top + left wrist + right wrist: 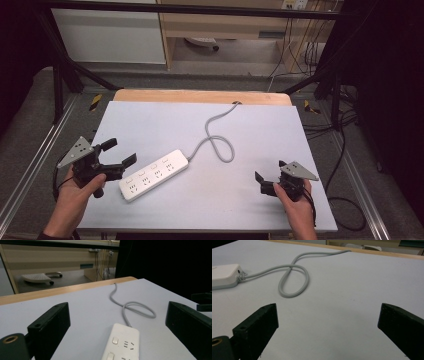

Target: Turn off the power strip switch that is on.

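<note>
**Both grippers spread, power strip sitting free**

High view: white plastic power strip lies diagonally on the grey table, just beside the left gripper, jaws wide apart. Right gripper sits well apart from it.

Left gripper view: strip between spread jaws, untouched.

Right gripper view: jaws spread, looped grey cable ahead.

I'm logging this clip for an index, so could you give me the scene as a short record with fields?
surface: grey table top
main item: white power strip, lying flat and slanted, no plug in its sockets
cord: grey cable, one loop, runs to the far edge
left gripper: open, at the strip's near end, not touching
right gripper: open, apart from the strip, over bare table
</note>
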`<state>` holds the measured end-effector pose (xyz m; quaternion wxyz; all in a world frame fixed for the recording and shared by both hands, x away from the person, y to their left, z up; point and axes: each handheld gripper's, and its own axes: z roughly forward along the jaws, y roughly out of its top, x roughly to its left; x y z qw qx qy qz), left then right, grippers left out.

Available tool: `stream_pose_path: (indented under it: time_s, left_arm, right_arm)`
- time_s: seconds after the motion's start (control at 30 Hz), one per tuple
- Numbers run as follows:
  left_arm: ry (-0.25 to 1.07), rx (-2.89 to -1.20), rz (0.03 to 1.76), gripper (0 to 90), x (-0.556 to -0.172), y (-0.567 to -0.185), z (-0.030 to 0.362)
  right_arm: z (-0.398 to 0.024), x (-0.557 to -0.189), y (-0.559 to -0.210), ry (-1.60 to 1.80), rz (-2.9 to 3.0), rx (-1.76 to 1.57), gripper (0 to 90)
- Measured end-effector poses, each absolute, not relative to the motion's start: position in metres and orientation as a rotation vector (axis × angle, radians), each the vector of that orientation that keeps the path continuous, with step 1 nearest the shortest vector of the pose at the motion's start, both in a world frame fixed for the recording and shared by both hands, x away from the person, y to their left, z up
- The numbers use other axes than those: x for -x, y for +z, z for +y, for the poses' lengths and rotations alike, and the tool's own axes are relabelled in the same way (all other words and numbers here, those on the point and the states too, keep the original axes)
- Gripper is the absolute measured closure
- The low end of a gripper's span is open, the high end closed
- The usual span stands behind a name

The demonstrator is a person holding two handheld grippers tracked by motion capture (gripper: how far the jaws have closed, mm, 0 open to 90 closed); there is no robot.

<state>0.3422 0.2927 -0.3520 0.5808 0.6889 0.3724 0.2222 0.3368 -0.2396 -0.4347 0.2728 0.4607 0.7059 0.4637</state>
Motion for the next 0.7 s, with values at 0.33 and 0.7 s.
stream_pose_path:
  time_s: [0.33, 0.7]
  left_arm:
    - [0.514, -1.615, 0.868, 6.5, -0.348, -0.353, 0.287]
    - [0.510, -1.624, 0.864, 6.9, -0.354, -0.356, 0.280]
  right_arm:
    - [-0.240, -0.337, -0.435, 1.249, 1.897, -1.241, 3.4]
    - [-0.240, -0.337, -0.434, 1.250, 1.893, -1.244, 3.3]
